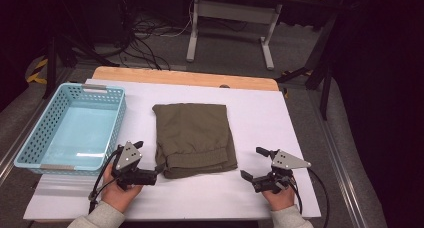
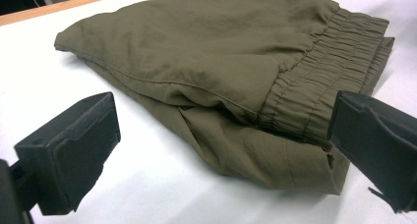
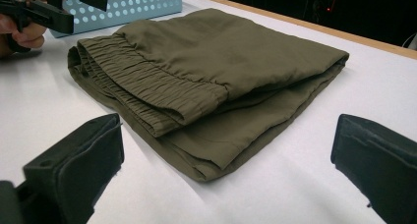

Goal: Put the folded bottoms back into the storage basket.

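White table (image 1: 260, 113) lies bare around folded olive shorts (image 1: 194, 138); left gripper (image 1: 146, 160) and right gripper (image 1: 254, 163) flank them, jaws wide, empty.

**Black jaws, grey plates, pale cuffs**

Left hand-held gripper (image 1: 145, 160): black frame, blocky matte jaws, a grey three-cornered plate dotted with dark screw holes, a black cable looping off it. Right hand-held gripper (image 1: 254, 163): same build, longer plate, cable trailing. Both of the person's sleeves are light grey with ribbed cuffs.
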### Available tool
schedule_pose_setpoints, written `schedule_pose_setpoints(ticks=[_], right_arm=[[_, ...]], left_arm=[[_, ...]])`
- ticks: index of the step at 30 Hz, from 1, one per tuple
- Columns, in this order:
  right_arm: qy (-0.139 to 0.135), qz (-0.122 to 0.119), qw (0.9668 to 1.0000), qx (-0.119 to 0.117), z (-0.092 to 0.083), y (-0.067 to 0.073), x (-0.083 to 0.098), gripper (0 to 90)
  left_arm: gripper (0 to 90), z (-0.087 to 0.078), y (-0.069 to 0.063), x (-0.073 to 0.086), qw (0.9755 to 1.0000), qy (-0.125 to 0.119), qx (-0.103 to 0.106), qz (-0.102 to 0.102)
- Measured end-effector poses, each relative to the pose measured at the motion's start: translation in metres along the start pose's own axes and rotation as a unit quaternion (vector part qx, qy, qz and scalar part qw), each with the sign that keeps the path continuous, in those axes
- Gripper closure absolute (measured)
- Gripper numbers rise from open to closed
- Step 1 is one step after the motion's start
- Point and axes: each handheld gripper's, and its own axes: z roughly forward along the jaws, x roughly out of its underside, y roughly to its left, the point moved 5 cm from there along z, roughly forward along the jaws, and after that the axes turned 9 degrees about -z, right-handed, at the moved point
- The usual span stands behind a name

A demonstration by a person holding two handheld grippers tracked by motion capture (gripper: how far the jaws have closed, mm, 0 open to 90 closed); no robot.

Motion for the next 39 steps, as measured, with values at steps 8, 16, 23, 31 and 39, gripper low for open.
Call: schedule_pose_setpoints(ticks=[8, 16, 23, 31, 39], right_arm=[[0.001, 0.0, 1.0, 0.0, 0.0, 0.0, 0.0, 0.0], [0.005, -0.002, 1.0, 0.002, 0.001, 0.0, 0.0, 0.0], [0.013, 0.005, 0.9999, 0.009, 0.002, -0.004, 0.0, 0.2], [0.037, 0.004, 0.9993, 0.008, 0.008, -0.01, 0.003, 0.2], [0.044, 0.007, 0.999, -0.001, 0.011, -0.009, 0.005, 0.2]], left_arm=[[0.8, 0.0, 0.0, 0.0, 1.0, 0.001, 0.001, 0.0], [3.0, -0.001, 0.002, 0.0, 1.0, 0.005, -0.002, 0.002], [4.2, -0.001, 0.0, -0.002, 0.9998, 0.017, 0.001, 0.004], [5.2, -0.001, 0.0, -0.008, 0.9997, 0.021, 0.008, 0.013], [2.0, 0.0, 0.0, -0.017, 0.9993, 0.023, 0.015, 0.026]])
